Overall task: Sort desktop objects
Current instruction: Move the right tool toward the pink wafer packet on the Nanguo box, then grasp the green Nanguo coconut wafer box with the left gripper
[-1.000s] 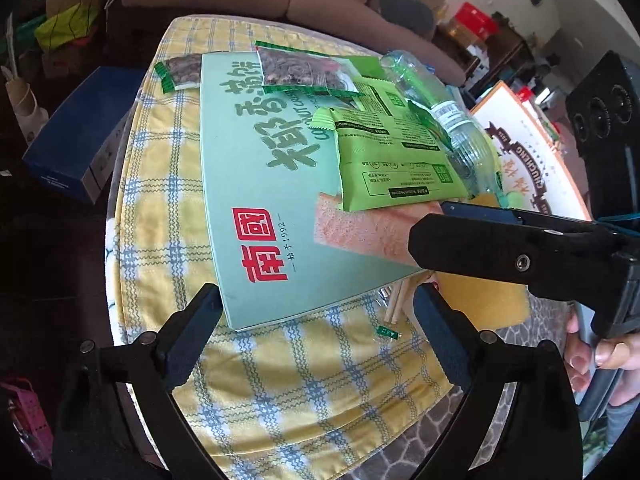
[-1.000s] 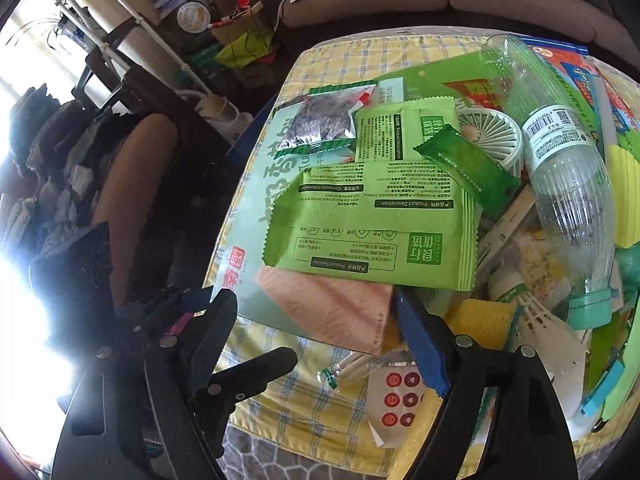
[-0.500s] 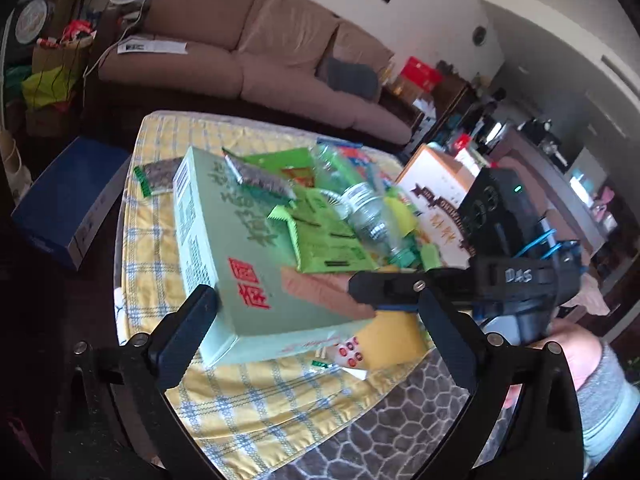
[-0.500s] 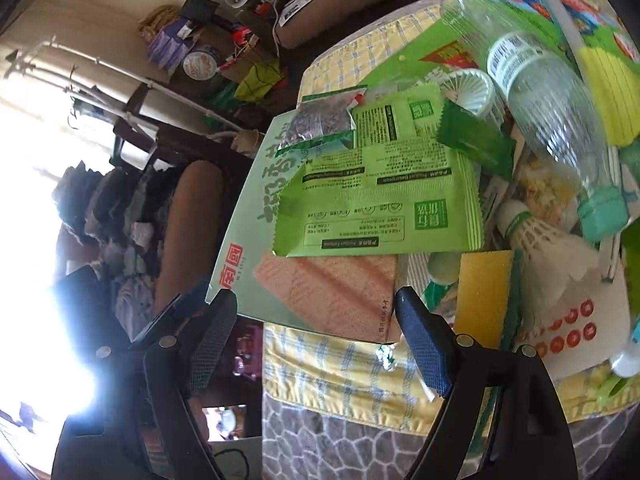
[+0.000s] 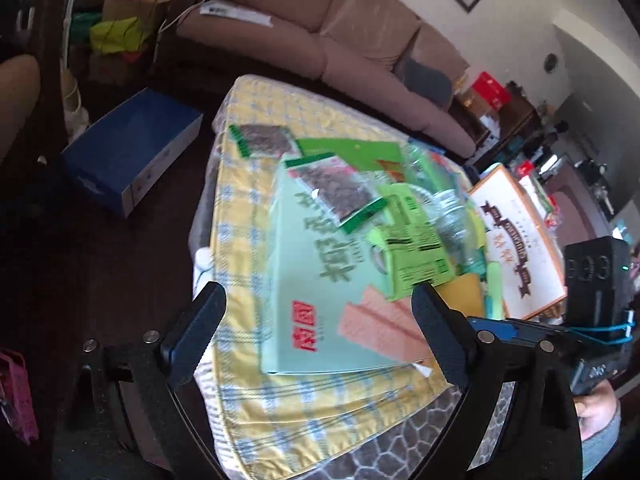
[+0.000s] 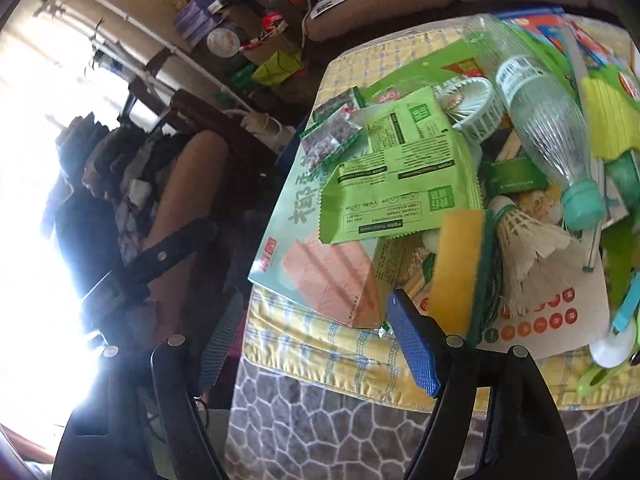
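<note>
Both claws hang tilted down over the near edge of the cluttered counter, grasping nothing.

The left claw and right claw are both narrowing with nothing pinched between the pads. Just beyond them lies the pale green wafer box, with a green snack packet on top. Farther right lie a yellow sponge, a shuttlecock and a clear bottle.
</note>
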`<state>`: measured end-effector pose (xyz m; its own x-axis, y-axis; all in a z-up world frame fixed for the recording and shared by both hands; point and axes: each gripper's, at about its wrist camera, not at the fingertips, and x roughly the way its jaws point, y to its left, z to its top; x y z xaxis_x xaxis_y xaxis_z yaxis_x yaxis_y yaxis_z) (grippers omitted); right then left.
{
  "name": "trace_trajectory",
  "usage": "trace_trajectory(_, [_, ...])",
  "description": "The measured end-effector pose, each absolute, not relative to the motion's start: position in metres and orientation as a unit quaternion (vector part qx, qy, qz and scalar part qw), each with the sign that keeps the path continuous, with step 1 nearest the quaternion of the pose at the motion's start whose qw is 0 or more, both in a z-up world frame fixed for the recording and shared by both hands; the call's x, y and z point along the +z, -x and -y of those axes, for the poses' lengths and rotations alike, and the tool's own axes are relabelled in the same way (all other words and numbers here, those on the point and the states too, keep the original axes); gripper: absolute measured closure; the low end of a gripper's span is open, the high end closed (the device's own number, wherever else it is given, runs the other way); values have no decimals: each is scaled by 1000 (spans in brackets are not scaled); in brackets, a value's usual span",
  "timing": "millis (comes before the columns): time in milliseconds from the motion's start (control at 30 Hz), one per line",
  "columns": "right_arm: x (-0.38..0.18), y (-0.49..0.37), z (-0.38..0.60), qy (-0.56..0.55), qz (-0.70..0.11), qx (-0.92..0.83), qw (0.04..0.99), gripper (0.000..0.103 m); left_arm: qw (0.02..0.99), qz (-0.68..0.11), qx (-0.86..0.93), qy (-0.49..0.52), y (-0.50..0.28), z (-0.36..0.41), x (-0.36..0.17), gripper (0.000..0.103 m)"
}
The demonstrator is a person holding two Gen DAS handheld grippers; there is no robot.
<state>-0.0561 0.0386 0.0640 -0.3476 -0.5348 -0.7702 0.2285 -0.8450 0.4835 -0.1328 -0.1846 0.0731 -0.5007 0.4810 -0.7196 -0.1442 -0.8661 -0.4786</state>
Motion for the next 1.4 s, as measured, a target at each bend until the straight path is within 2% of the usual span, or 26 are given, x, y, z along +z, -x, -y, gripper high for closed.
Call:
trace_trajectory(133, [45,51,1,-531,32,-821,206,25,170,193,827,500,136,191,44,10])
trace_trajectory(333, [23,44,22,-505,-65,-843,174,25,182,242,787,537,133,187,16,10])
trace_trajectory(533, [14,52,25,-504,-77,-843,170,24,177,249,785,539,135,176,12,2])
trace_trajectory(633, [12,55,35,-499,-88,-846,165,16,218,278,760,546,137,166,9,1])
trace_trajectory(667, [12,55,37,-496,-92,-848,162,16,210,263,768,545,134,162,12,2])
trace_trajectory(767, [22,53,29,-486,-46,-854,183,15,204,211,786,545,129,150,22,1])
trace_trajectory(967, [50,44,1,-475,37,-854,208,15,237,248,782,520,115,156,52,1])
trace_trajectory(1233, [69,13,-3,-466,42,-857,216,15,254,250,800,482,93,159,102,1])
trace_trajectory(1400, [65,-17,-6,-476,20,-851,223,16,256,228,793,504,63,146,100,1])
